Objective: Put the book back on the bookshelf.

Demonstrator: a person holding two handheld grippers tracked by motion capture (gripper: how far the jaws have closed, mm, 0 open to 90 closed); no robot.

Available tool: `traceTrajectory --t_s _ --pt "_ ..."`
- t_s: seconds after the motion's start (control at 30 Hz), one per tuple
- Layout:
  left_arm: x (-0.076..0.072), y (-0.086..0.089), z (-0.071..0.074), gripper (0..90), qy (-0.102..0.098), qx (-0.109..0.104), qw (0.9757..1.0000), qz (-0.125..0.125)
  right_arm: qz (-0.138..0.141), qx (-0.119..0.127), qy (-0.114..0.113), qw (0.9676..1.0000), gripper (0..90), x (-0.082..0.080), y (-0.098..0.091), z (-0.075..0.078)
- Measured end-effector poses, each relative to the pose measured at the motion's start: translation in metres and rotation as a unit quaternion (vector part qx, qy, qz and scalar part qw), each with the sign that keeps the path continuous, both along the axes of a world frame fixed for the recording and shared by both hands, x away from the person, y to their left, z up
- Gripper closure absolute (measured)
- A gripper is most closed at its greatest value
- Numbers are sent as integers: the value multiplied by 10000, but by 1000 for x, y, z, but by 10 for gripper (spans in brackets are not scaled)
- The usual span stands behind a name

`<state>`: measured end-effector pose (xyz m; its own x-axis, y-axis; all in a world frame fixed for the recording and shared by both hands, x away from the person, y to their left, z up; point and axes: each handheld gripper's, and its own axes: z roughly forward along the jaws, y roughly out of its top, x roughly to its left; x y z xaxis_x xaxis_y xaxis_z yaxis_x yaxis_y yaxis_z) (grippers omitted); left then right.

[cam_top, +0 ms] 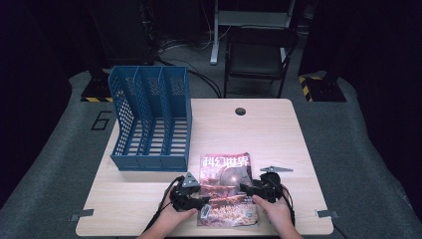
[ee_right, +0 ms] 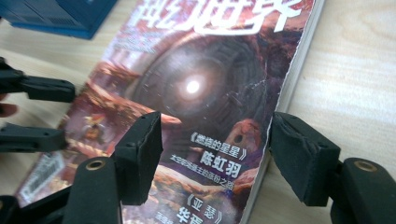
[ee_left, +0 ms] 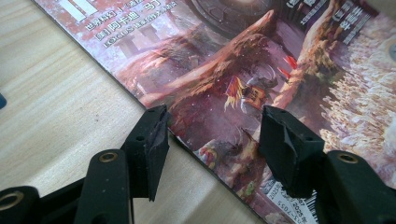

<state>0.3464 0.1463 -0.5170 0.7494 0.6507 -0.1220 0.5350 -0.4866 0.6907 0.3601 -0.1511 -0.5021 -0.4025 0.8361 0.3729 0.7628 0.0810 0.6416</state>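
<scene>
Below, the magazine (cam_top: 226, 189) lies flat, each side edge between released jaws of left gripper (cam_top: 199, 201) and right gripper (cam_top: 246, 188)

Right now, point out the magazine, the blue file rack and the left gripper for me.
magazine (cam_top: 225, 172): high view, middle of its cover.
blue file rack (cam_top: 171, 92): high view, right side wall.
left gripper (ee_left: 212, 128): left gripper view, midway between its open jaws, astride the magazine's edge.

Glossy paper magazine (cam_top: 226, 186), matt wooden table (cam_top: 268, 134)
</scene>
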Motion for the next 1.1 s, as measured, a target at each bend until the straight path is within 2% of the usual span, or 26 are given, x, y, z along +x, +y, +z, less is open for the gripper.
traceTrajectory --t_s 0.1,0.17,0.23,0.27,0.33,0.37,0.53,0.77,0.83,0.97,1.1 --pt "0 0 0 417 -36 10 10000 -46 39 111 -128 9998 349 -1 -1 4" --pt "-1 0 -1 416 -83 -10 10000 -34 27 128 -131 9998 349 -1 -1 5" --pt "-1 0 -2 417 -86 -34 9999 -55 16 94 -84 9999 348 0 -1 4" --pt "-1 0 -2 417 -107 -34 9999 -43 -39 75 21 10000 348 1 -2 2" --pt "-1 1 -2 417 -127 -21 9999 -53 -13 62 -8 10000 348 2 -2 0" --pt "-1 1 -2 417 -106 -31 9999 -50 -65 69 81 9999 348 3 -2 -1" --pt "-1 1 -2 416 -111 -38 9999 -58 -106 152 196 9996 349 7 -4 -5" --pt "-2 1 -3 416 -119 -65 9999 -55 -139 117 260 9995 355 9 -4 -8" --pt "-2 1 -3 416 -104 -70 9999 -47 -119 56 197 9997 352 10 -5 -10" --pt "-2 2 -2 416 -70 -88 9999 -86 -176 138 318 9992 346 10 -4 -11" --pt "-2 1 -3 416 -104 -77 9999 -39 -216 167 332 9991 347 10 -4 -10"
